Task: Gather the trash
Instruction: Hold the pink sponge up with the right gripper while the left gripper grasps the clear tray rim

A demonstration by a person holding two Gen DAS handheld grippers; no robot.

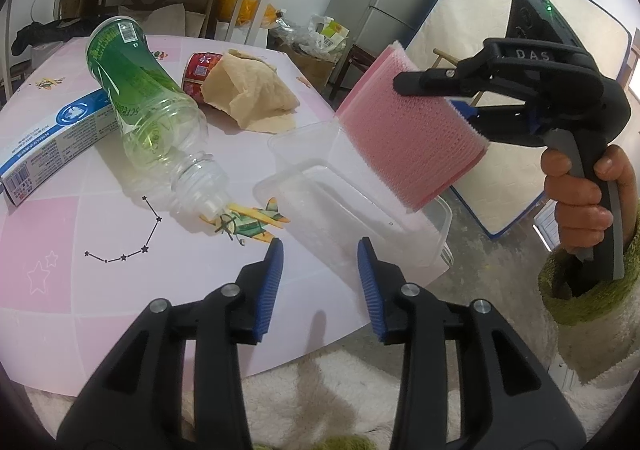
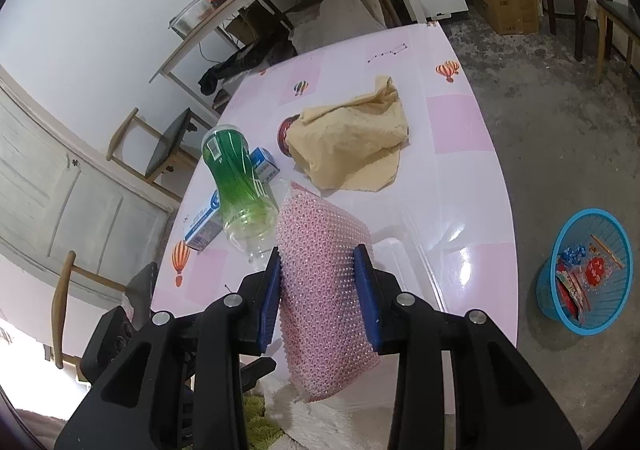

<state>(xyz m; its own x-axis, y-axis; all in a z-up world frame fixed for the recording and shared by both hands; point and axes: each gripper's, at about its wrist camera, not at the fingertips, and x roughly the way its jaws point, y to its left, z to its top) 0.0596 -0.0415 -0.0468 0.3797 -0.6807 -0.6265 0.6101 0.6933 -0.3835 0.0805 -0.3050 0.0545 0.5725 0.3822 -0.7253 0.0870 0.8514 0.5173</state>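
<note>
Pink foam sleeve clamped by right gripper above table.

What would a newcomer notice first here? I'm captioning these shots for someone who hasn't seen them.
The pink foam net stands out first, pinched in the right tongs above a clear plastic box at the table's near edge. Next comes the green bottle lying on its side on the pink table. A blue basket with scraps in it sits on the floor.
</note>
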